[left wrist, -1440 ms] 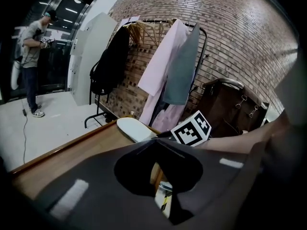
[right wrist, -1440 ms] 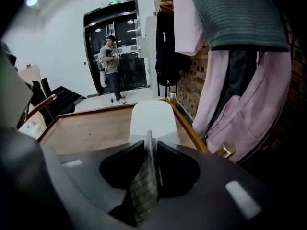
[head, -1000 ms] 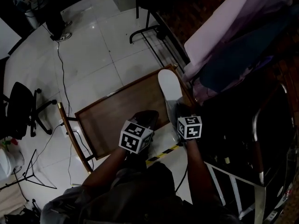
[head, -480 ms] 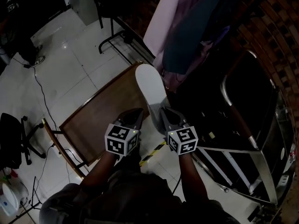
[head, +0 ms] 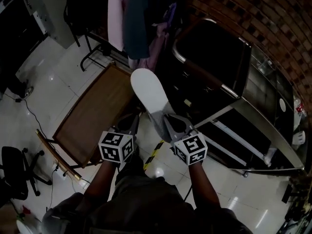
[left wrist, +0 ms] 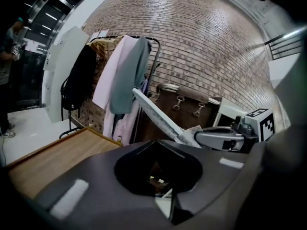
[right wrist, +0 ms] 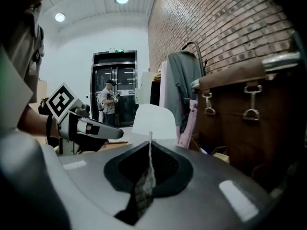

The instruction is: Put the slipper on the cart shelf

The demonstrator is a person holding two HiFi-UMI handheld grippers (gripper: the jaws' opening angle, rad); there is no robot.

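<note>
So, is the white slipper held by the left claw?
No, the right claw is shut on the white slipper, while the left claw beside it holds nothing.

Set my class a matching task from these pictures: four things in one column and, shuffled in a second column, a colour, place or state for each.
Column one:
1. slipper
2. left gripper
3. wooden table
4. brick wall

Column two:
A. shut, with nothing held
B. red-brown, at the head view's upper right
C. white, clamped in the right gripper
D. brown top, to the left of the slipper

Pairs: 1-C; 2-A; 3-D; 4-B
</note>
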